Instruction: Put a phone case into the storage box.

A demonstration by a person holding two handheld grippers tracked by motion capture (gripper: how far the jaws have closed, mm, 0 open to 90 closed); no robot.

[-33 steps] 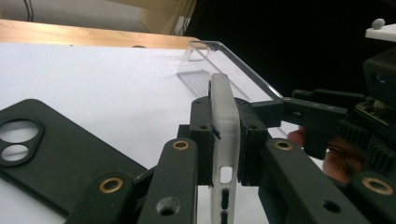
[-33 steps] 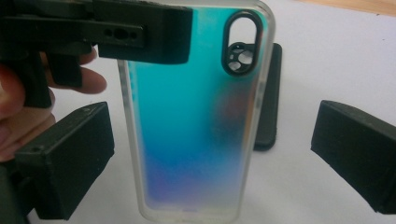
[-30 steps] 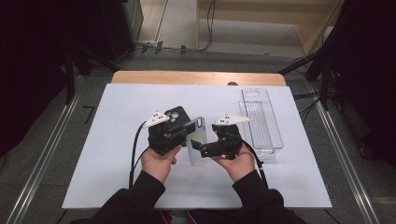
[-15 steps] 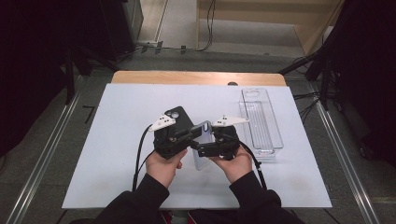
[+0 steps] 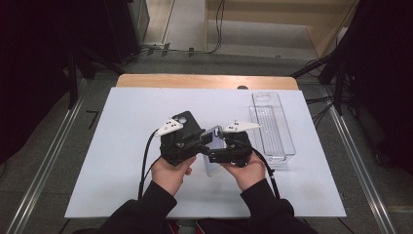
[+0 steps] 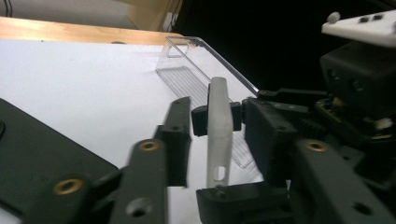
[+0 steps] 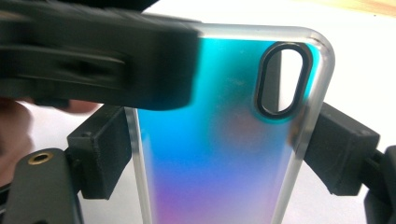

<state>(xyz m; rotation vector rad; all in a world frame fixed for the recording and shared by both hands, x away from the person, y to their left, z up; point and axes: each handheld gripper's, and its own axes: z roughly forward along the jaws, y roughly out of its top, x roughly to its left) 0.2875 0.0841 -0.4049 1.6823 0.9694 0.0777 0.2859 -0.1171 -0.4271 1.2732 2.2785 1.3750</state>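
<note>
Step in hand: a handover of the phone case point(image 5: 213, 148) between the two tools, held just above the tabletop point(image 5: 122, 146) at its near middle. The right hand-held gripper point(image 5: 220, 152) is clamped across the case's width; in the right gripper view its pads press both long edges of the case point(image 7: 219, 154), camera cutout at 1 o'clock. The left hand-held gripper point(image 5: 197, 146) has just been opening: in the left gripper view the case point(image 6: 219, 126) stands edge-on between its jaws, with a gap on each side, so it has let go.

From the left tool the case is at 3 o'clock in the high view, touching only the right one. A clear plastic tray point(image 5: 271, 127) lies at 2 o'clock from the hands, near but apart.

Next move, likely: left backs off clear of the case, right keeps its squeeze firm and carries it, probably toward the tray. The slick thin shell could slip or twist.
</note>
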